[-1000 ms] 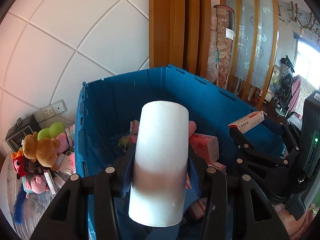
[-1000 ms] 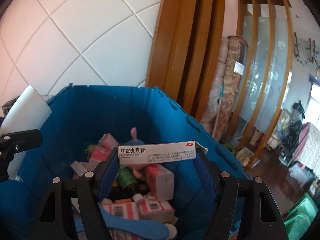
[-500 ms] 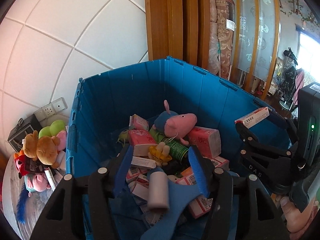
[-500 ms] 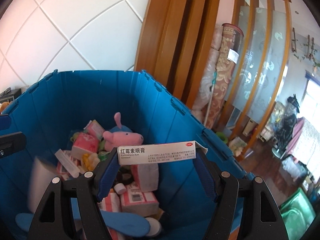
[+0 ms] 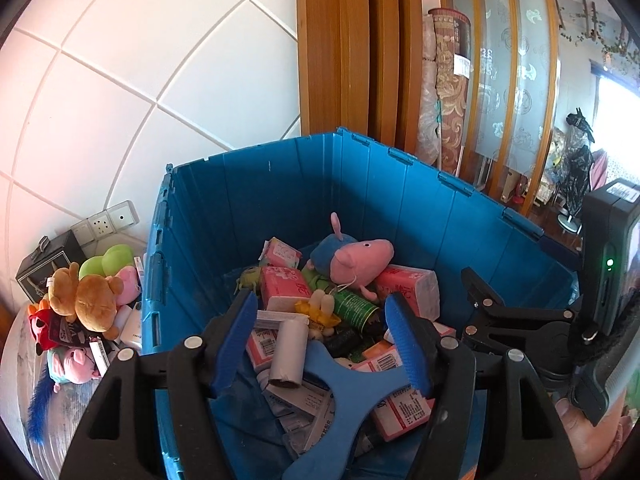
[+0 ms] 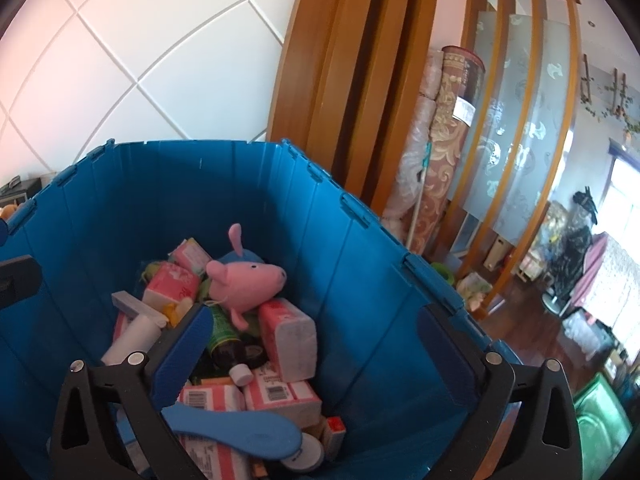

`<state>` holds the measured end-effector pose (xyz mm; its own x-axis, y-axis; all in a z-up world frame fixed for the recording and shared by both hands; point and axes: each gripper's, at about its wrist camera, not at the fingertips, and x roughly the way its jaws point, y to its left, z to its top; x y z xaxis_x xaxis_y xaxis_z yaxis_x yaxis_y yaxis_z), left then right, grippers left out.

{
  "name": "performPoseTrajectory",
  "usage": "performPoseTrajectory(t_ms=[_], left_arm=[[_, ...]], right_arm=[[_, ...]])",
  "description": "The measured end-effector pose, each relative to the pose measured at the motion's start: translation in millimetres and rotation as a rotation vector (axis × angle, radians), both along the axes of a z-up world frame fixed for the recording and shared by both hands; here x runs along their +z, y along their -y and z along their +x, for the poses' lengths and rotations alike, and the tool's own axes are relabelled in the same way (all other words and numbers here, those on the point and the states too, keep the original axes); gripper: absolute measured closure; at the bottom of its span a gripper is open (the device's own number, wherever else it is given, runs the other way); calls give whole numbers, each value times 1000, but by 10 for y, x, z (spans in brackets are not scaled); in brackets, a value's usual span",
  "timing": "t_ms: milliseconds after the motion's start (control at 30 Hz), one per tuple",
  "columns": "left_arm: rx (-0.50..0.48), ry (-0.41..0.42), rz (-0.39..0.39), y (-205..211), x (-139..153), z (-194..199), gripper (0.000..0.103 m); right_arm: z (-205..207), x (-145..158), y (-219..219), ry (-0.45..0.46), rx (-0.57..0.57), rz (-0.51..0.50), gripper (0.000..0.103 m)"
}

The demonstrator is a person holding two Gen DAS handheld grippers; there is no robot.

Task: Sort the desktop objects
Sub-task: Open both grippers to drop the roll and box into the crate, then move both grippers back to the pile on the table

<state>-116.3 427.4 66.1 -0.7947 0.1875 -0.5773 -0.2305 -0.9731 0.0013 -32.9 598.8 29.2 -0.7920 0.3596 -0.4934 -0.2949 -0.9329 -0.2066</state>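
Your left gripper [image 5: 326, 342] stands with its blue-padded jaws spread and nothing pinched; they have just been opening. Directly beyond and between its pads lies a white paper roll [image 5: 290, 354], resting free on the heap of goods. A flat blue plastic paddle-shaped piece [image 5: 352, 396] lies just below the gap between the jaws, over pink-and-white cardboard medicine boxes [image 5: 400, 408].

Your right gripper [image 6: 316, 344] has its jaws spread to their widest, having just been opening; nothing sits between the pads. Below its left jaw lie more boxes and a small white cap [image 6: 241, 374]. Whether the long white ointment carton is among them, you cannot tell.

Past both pairs of jaws, in the middle of the heap, rest a dark green cylindrical bottle [image 5: 356, 310], pink plastic-wrapped tissue packs [image 5: 408, 292] and a pink pig plush toy in blue clothing [image 5: 352, 258]. All of these lie inside the large blue plastic crate [image 5: 280, 192], whose far wall rises beyond the jaws.

Left of the left jaws, outside the crate, a brown plush bear [image 5: 86, 300] sits among other soft toys. Beyond the crate stands a white tiled wall [image 5: 140, 60].
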Motion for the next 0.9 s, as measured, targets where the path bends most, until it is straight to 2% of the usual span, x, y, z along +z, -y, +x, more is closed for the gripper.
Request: performPoseTrajectory(t_ms=[200,433,667,900], left_arm=[[30,-89,60,246,165,193,37],[85,-164,105,731,285,376,37],[132,-141,115,1376,213,492,37],[202,-114,95,2082,71,651,37]], right_arm=[[53,18,26,-8,5,-22,0],[249,272,286,-101,28,-13,0],[451,549,833,-180,119,-46,0],[528,671,1472,-208,166,-66,0]])
